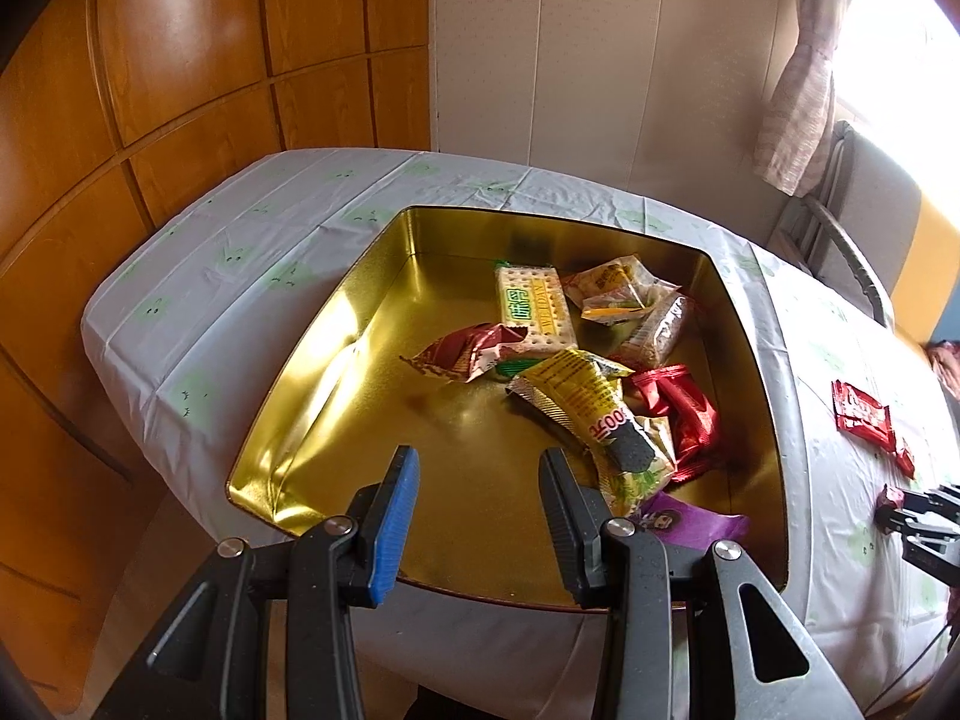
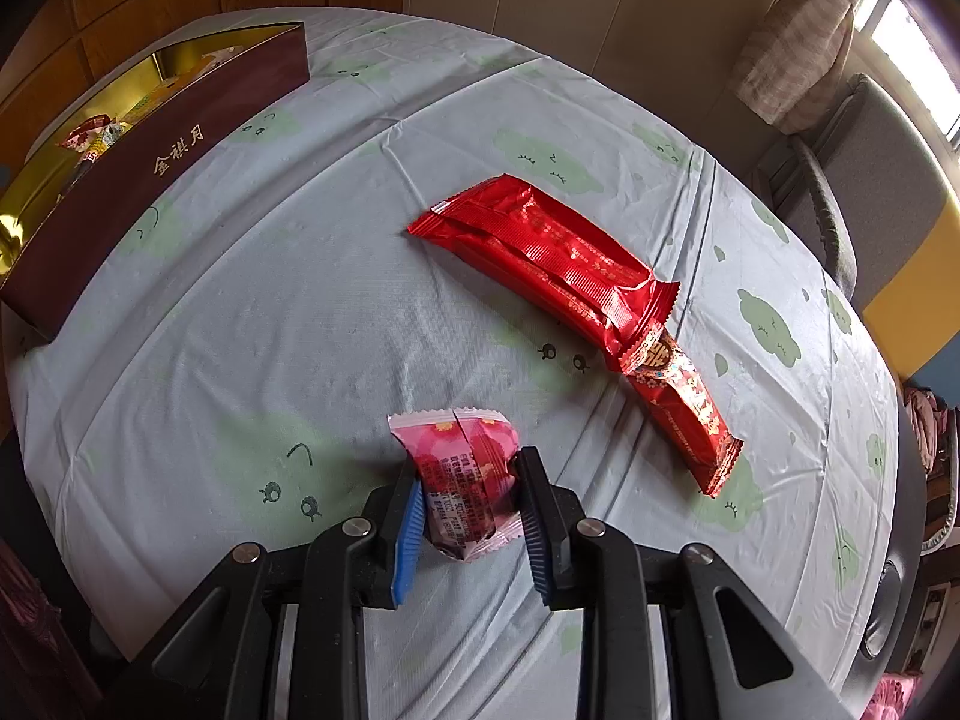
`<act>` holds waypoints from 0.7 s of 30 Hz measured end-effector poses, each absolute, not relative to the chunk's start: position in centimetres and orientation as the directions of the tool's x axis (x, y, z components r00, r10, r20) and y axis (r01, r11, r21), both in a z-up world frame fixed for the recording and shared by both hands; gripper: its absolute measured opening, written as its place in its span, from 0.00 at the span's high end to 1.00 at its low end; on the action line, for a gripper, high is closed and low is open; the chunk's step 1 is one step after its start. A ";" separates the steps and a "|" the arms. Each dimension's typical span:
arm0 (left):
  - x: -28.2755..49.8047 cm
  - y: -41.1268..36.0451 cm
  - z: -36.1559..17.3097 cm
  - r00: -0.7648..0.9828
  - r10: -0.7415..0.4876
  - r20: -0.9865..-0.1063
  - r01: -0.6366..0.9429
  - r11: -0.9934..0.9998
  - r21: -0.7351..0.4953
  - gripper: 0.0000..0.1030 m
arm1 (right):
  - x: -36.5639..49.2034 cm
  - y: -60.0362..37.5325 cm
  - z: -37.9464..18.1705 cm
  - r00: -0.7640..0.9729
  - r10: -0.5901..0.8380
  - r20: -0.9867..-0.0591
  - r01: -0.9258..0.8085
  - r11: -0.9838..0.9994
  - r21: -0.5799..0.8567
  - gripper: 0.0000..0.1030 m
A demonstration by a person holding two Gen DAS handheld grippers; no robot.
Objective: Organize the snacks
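Looking about halfway: most snacks sit in the gold tin [image 1: 336,360], right hand-held gripper [image 2: 465,483] pinches a pink packet [image 2: 462,468] on the desk [image 2: 270,312], two red bars [image 2: 540,252] remain, left hand-held gripper [image 1: 480,468] hangs open, empty.

The open tin [image 1: 750,324] sits on the bench [image 2: 300,276], toward its left side, with a heap of snack packets [image 1: 576,360] lying in its right half and its left half bare. To the right of the tin, well apart from it, a large wrapped bar [image 2: 540,252] lies on the bench with a slimmer wrapped bar [image 2: 690,414] touching its near end. Nearer than both, a small packet [image 2: 462,474] rests on the bench between the pads of the right claw [image 2: 467,483], while the left claw [image 1: 477,462] hangs over the tin's near edge.
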State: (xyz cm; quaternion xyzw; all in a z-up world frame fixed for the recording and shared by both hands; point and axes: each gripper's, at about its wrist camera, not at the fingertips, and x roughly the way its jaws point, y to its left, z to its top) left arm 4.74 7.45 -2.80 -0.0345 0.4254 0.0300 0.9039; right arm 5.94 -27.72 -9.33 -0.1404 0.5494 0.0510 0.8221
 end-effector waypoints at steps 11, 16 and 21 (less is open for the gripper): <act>4.6 8.7 -3.0 0.630 0.044 -0.775 -0.119 0.992 -0.040 0.59 | 5.9 -27.7 -9.3 0.392 -0.073 -0.917 -0.236 0.955 -0.177 0.71; 4.5 9.2 -3.2 0.625 0.049 -0.779 -0.129 0.991 -0.041 0.59 | 5.9 -27.7 -9.3 0.393 -0.078 -0.916 -0.228 0.957 -0.179 0.71; 4.3 9.7 -3.3 0.621 0.050 -0.782 -0.138 0.989 -0.046 0.59 | 6.1 -27.6 -9.3 0.385 -0.082 -0.919 -0.220 0.959 -0.178 0.71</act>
